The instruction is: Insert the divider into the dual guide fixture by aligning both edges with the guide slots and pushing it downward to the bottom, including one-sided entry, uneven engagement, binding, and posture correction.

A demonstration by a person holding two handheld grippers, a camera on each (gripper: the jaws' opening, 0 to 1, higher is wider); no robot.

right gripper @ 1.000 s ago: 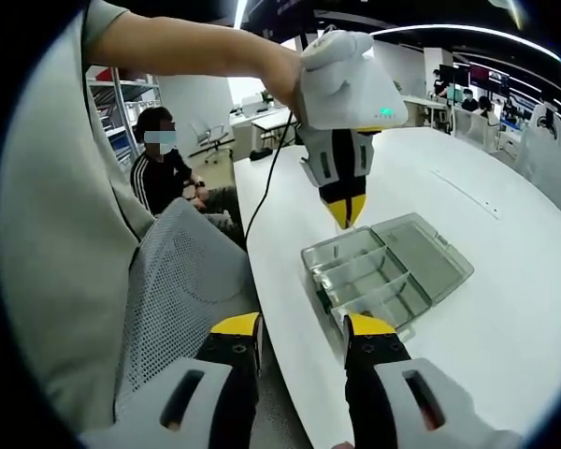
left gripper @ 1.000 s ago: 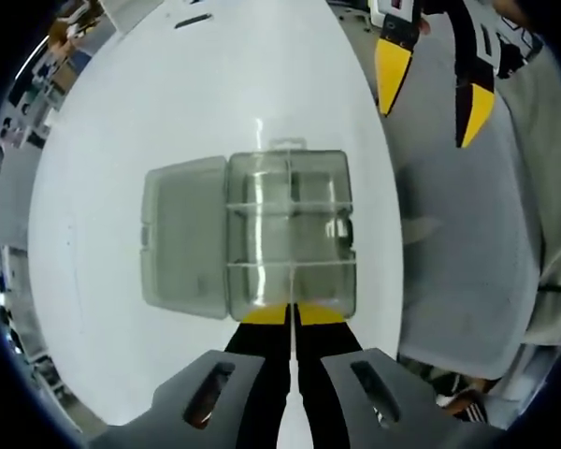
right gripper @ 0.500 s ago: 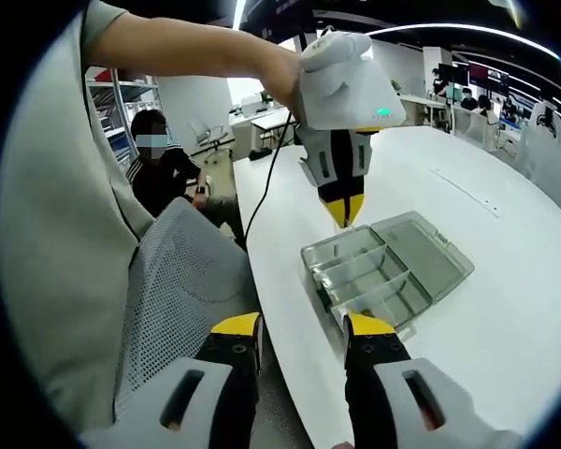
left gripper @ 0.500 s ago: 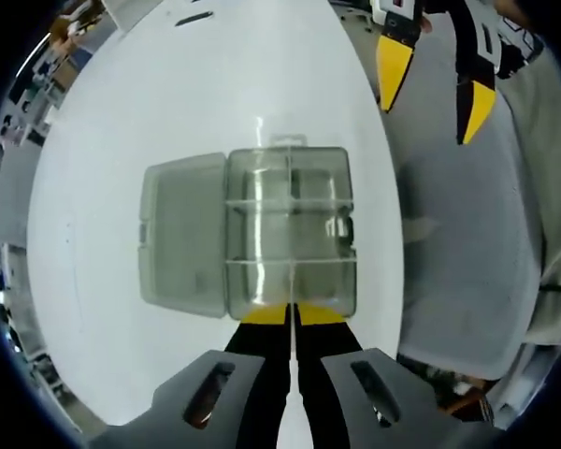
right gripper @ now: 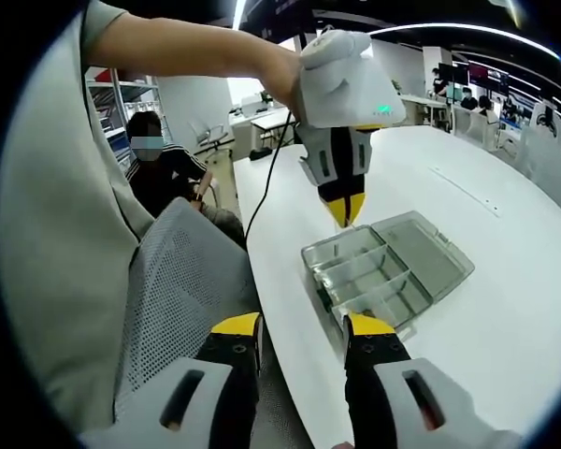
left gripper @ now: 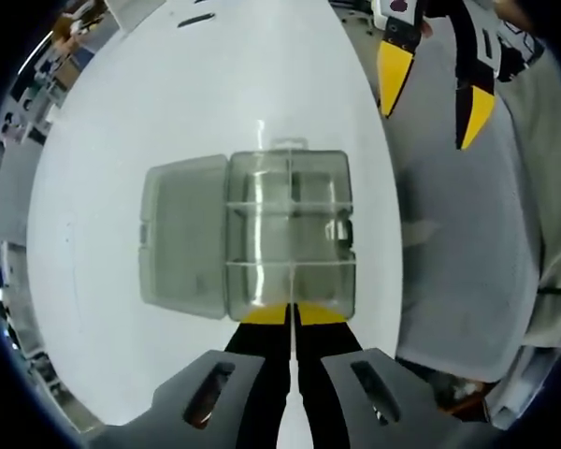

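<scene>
Left tongs (left gripper: 291, 313) clenched, yellow tips pressed together with a thin clear divider (left gripper: 290, 281) pinched between them, its edge running up from the tips over the box's middle; exact seating in the guide slots can't be told. The clear compartment box (left gripper: 290, 234) sits on the white desk (left gripper: 168, 112) near its edge, hinged lid (left gripper: 185, 236) flipped flat open beside it. Cross dividers already split the box into sections. In the right gripper view the left tongs (right gripper: 344, 213) hang tip-down just above the box's (right gripper: 385, 271) near end, held in a white-gloved hand (right gripper: 341, 79), cable trailing off behind. Right tongs (right gripper: 301, 339) released, jaws apart, nothing between them, hovering off the desk edge over a grey mesh chair (right gripper: 182, 290), well apart from the box. In the left gripper view they show (left gripper: 435, 94) at upper right, yellow tips spread, above the grey seat. A seated person (right gripper: 164, 168) is in the background beyond the desk (right gripper: 505, 271).
</scene>
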